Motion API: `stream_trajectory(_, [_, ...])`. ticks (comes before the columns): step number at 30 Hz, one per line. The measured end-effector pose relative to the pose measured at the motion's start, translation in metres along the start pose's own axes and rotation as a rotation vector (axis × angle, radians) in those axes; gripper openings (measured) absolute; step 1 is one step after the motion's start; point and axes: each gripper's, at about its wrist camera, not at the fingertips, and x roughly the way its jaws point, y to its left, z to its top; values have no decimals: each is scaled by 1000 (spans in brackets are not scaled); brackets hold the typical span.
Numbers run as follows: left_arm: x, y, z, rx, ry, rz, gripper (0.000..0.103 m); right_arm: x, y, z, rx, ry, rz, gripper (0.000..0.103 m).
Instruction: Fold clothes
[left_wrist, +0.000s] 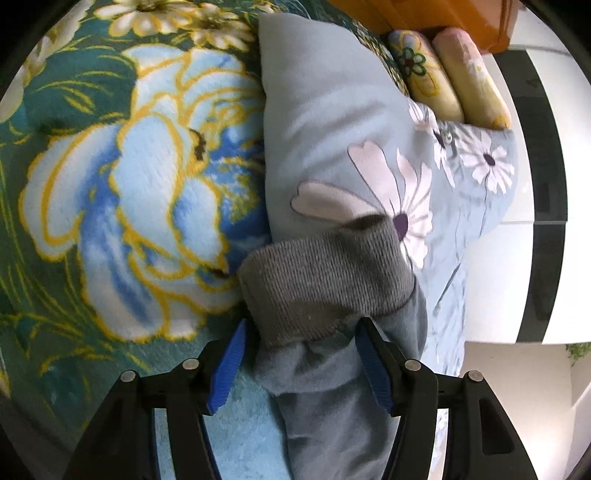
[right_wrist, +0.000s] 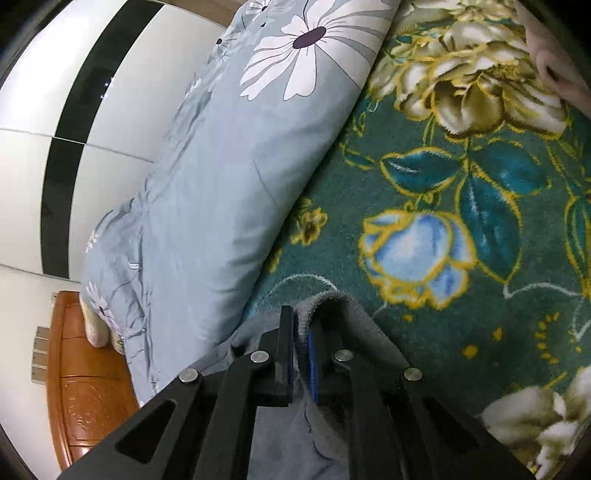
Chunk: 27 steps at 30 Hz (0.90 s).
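A grey sweatshirt sleeve with a darker ribbed cuff (left_wrist: 325, 280) runs up between the blue pads of my left gripper (left_wrist: 303, 325). The jaws stand fairly wide, shut on the bunched sleeve, and the cuff pokes out past the fingertips over the edge of a pale blue duvet. In the right wrist view my right gripper (right_wrist: 299, 321) is shut narrowly on a folded edge of the same grey garment (right_wrist: 351, 317), just above the teal floral blanket (right_wrist: 443, 184). The rest of the garment hangs below both grippers, hidden by them.
A rolled pale blue duvet with white daisies (left_wrist: 332, 129) (right_wrist: 221, 166) lies along the bed beside the teal blanket (left_wrist: 129, 184). Two rolled floral bolsters (left_wrist: 461, 74) sit by the orange wooden headboard (right_wrist: 85, 387). A white wardrobe with a black stripe (right_wrist: 74, 110) stands beyond.
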Motion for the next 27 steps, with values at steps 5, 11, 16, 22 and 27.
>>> stream_trajectory(5, [3,12,3,-58,-8,-69,64,-45,15,-12,-91,-40,6,50])
stream_trajectory(11, [-4,34,-6,-92,-28,-164,65,-100,10,-47,-121,-78,-15,51])
stream_trajectory(16, [0,33,-6,3,-49,-127,64,-112,-8,-98,-65,-27,-73,51])
stream_trajectory(22, [7,28,-8,12,-52,-183,62,-115,-23,-135,4,-2,-102,51])
stream_trajectory(27, [7,10,-9,177,-55,-105,62,-118,-26,-158,31,6,-105,51])
